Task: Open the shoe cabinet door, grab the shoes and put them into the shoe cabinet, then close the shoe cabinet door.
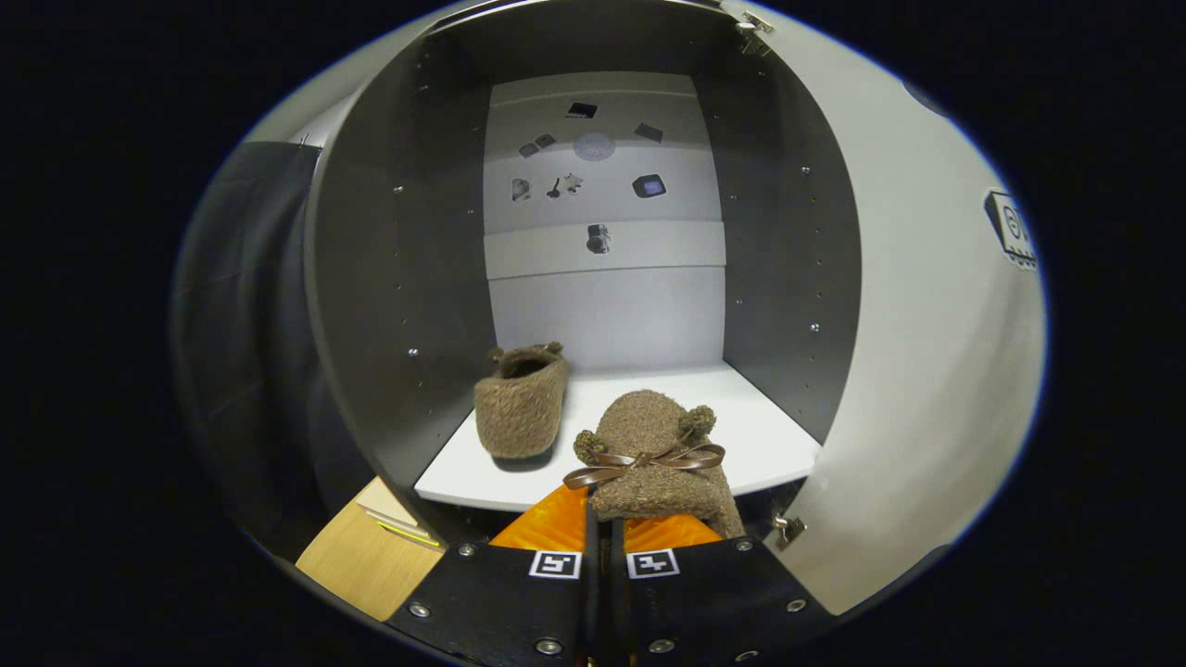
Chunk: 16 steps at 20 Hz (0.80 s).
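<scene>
**Slipper number two going into the shoe cabinet, one already parked**

Slipper talk, sweeping left to right. At about 8 o'clock from the fingers there's a pale wooden board point(371, 556), smooth with a visible grain, sitting low outside the cabinet. Next comes the shoe cabinet point(389, 278) itself: dark grey side walls dotted with rows of shelf-pin holes and a few screws, a lighter back panel, and a flat white shelf point(769, 435).

On that shelf, at roughly 11 o'clock beyond the fingers, the first slipper point(522, 403) stands with its heel toward the camera. It's tucked close to the left wall, which I'd guess is to leave room for its partner. Fuzzy brown knit, rounded shape, little pom-poms at the back.

Dead ahead at 12 o'clock, the gripper point(600, 519) is clenched on the second slipper point(653, 454), fingers pressed nearly together on its lower edge. Same nubby wool texture, domed toe, two pom-poms and a glossy brown ribbon bow. It hangs over the shelf's front lip, so it looks about ready to be set down on the free right half.

Over at 2 to 3 o'clock the cabinet door point(908, 371) stands swung wide open, smooth light grey, with metal hinges at top and bottom. Closing it is the bit not yet done.
</scene>
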Motion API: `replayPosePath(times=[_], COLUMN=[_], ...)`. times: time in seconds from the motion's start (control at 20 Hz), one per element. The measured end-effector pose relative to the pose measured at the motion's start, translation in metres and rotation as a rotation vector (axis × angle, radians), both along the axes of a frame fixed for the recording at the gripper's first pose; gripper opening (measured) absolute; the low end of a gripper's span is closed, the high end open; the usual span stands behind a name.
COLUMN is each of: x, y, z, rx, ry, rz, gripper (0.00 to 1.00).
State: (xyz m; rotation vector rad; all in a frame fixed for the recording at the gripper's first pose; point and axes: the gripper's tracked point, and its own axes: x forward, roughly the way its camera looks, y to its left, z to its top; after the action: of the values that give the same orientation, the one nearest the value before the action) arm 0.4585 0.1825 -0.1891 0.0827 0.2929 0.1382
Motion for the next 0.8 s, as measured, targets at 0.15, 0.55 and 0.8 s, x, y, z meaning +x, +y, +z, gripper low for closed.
replayPosePath(times=[0.15, 0.55, 0.8], x=[0.034, 0.100, 0.139], y=[-0.001, 0.006, 0.007], z=[0.004, 0.002, 0.004], rx=[0.006, 0.027, 0.045], ry=[0.007, 0.009, 0.017], rz=[0.027, 0.073, 0.073], gripper=[0.04, 0.04, 0.04])
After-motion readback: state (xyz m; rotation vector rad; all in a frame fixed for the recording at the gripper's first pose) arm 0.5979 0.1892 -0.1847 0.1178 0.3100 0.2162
